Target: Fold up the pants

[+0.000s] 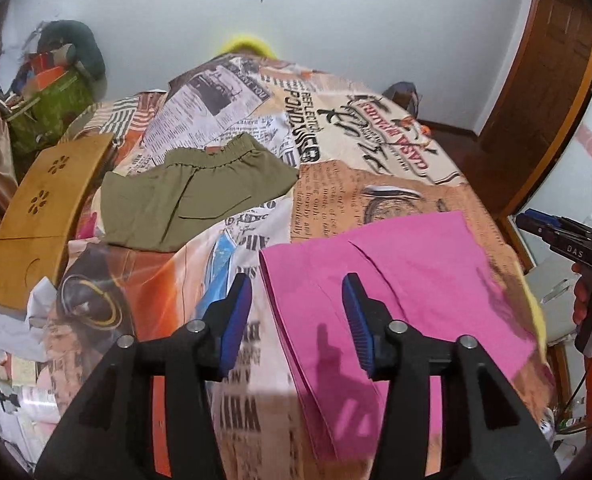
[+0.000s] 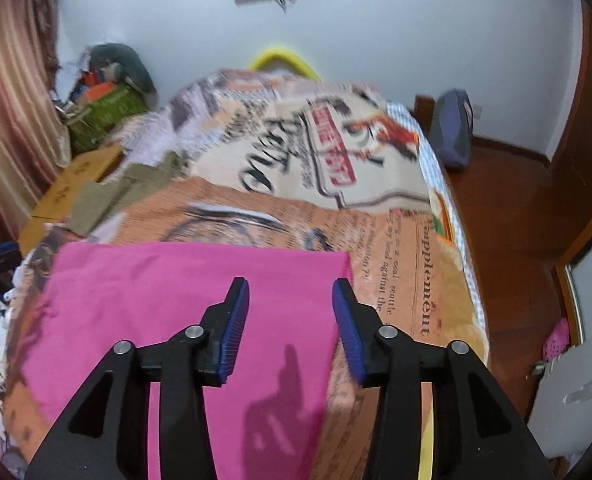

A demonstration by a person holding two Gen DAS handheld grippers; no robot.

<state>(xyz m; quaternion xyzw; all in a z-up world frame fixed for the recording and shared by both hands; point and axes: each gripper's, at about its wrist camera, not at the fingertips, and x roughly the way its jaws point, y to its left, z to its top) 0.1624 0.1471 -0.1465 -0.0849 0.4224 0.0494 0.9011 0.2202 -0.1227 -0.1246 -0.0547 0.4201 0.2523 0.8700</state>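
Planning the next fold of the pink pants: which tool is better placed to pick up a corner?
Probably the right tool: open, empty, above the pink pants near their far right corner. The left tool straddles their left edge.

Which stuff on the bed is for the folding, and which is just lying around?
For the folding:
pink pants
left gripper, open
right gripper, open

Just lying around:
olive shorts
wooden tray
green box
blue bag

Pink pants (image 2: 192, 320) cut off below, olive garment (image 2: 108, 196) blurred (right wrist view)
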